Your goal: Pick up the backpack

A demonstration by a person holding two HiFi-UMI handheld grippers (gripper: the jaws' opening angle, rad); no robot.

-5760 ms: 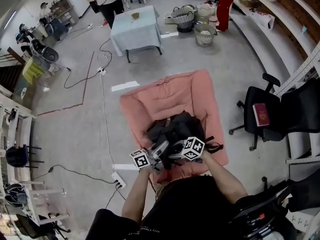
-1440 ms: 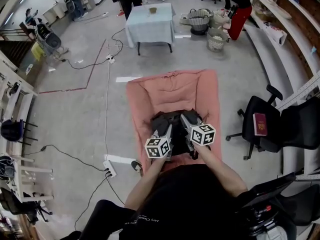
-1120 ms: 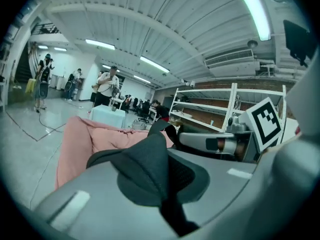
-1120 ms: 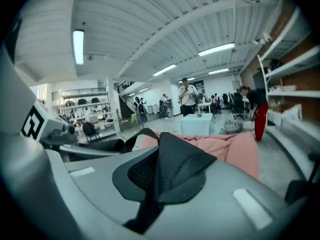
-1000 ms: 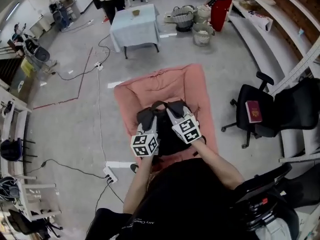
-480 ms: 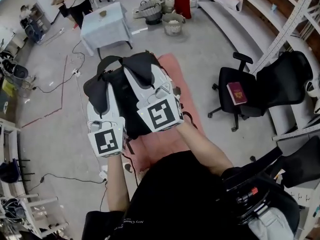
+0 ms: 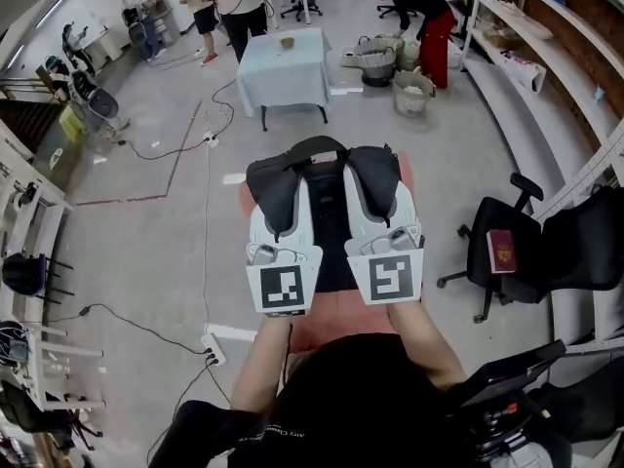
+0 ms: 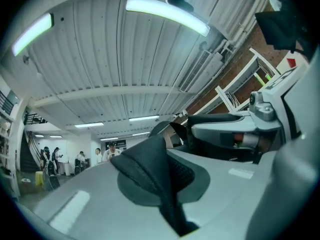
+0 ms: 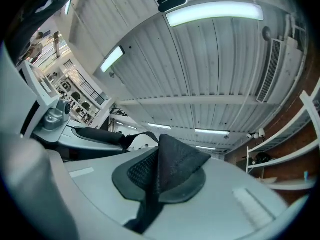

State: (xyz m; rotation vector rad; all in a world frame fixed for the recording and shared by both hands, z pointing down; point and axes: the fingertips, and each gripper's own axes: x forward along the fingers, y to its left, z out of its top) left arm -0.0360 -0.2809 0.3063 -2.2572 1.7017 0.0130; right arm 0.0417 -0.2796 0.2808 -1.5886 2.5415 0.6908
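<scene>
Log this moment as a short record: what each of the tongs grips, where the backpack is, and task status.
left tongs: shut on one shoulder strap
right tongs: shut on the other shoulder strap
backpack: hangs by its straps between both tongs, in front of the person
pink cushion: on the floor below, mostly hidden by the backpack
task status: backpack looks picked up

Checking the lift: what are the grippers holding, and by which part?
Both hold the black fabric backpack by its padded mesh shoulder straps: left gripper shut on one strap, right gripper on the other.
</scene>
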